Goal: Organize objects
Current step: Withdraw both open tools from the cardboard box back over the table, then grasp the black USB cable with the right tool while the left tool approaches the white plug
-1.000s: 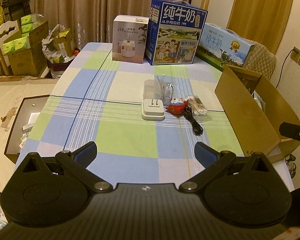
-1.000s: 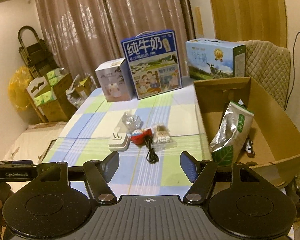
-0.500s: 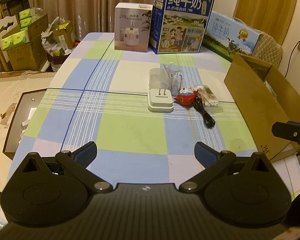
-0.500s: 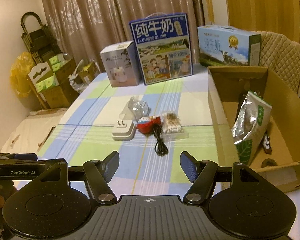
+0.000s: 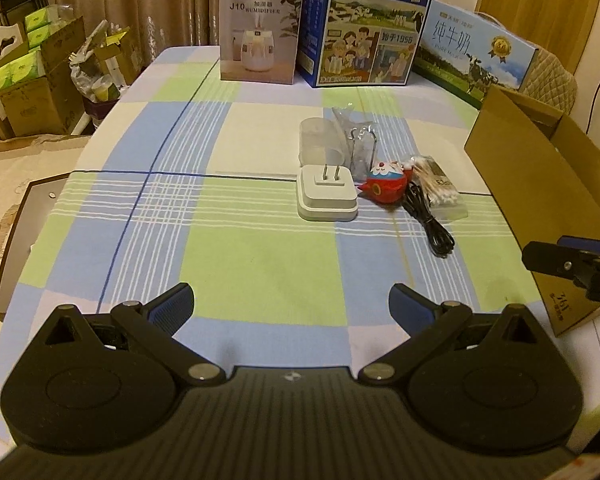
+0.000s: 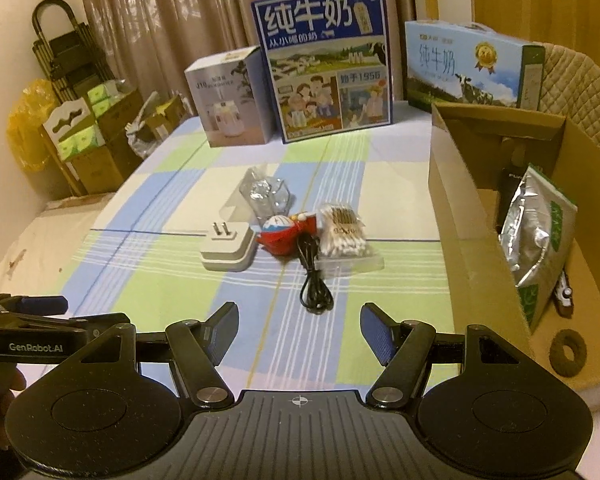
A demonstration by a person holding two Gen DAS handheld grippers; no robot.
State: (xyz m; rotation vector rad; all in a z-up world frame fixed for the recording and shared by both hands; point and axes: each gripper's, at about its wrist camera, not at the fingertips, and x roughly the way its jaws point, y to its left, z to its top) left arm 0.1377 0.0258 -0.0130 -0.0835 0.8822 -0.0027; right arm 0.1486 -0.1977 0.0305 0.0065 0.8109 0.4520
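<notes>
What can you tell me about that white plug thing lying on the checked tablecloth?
The white plug adapter is a rounded, squarish block of smooth plastic with a stepped base. It lies flat on the checked tablecloth, its two metal prongs pointing up. A clear plastic case sits just behind it, and a red round toy lies close on its right; whether they touch is unclear. No gripper is near it.

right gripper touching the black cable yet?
Apart. Right wrist view shows bare tablecloth between the open right gripper and the black cable.
</notes>
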